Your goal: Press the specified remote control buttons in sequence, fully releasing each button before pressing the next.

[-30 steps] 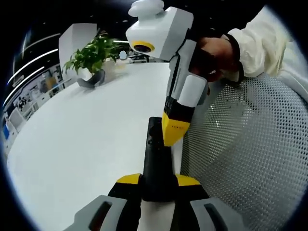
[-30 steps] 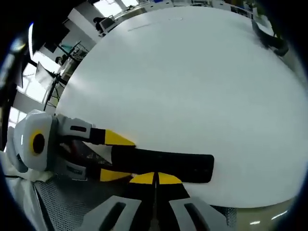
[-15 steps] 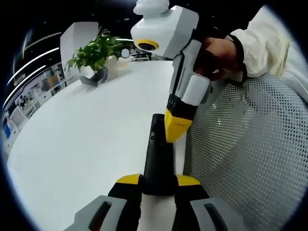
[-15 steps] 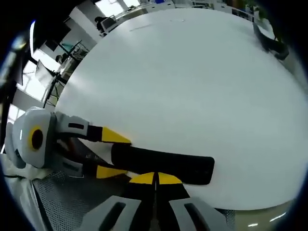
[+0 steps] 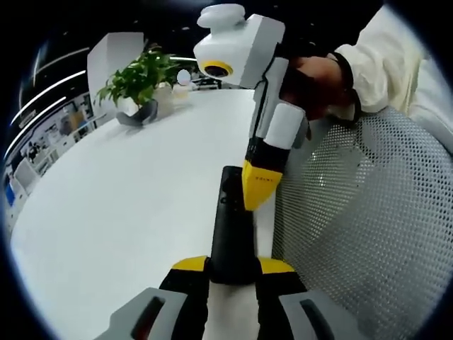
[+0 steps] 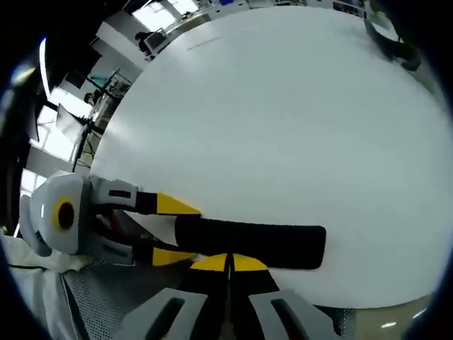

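A black remote control (image 5: 232,219) lies lengthwise over the white table's edge, its near end clamped between the yellow tips of my left gripper (image 5: 232,265). My right gripper (image 5: 257,190) comes down from the upper right with its jaws shut, and its yellow tip rests on the remote's far half. In the right gripper view the remote (image 6: 262,242) runs left to right. My right gripper (image 6: 228,263) is shut just over its near edge. The left gripper (image 6: 177,230) holds the remote's left end. No buttons can be made out.
The round white table (image 5: 127,191) stretches away to the left. A potted plant (image 5: 138,83) stands at its far side, with the plant's dark pot (image 6: 393,46) showing in the right gripper view. A white mesh chair (image 5: 354,219) sits close on the right. A person's hand (image 5: 318,78) holds the right gripper.
The right gripper has tilted slightly while its tip stays on the remote's far half. The left gripper keeps its hold on the remote.
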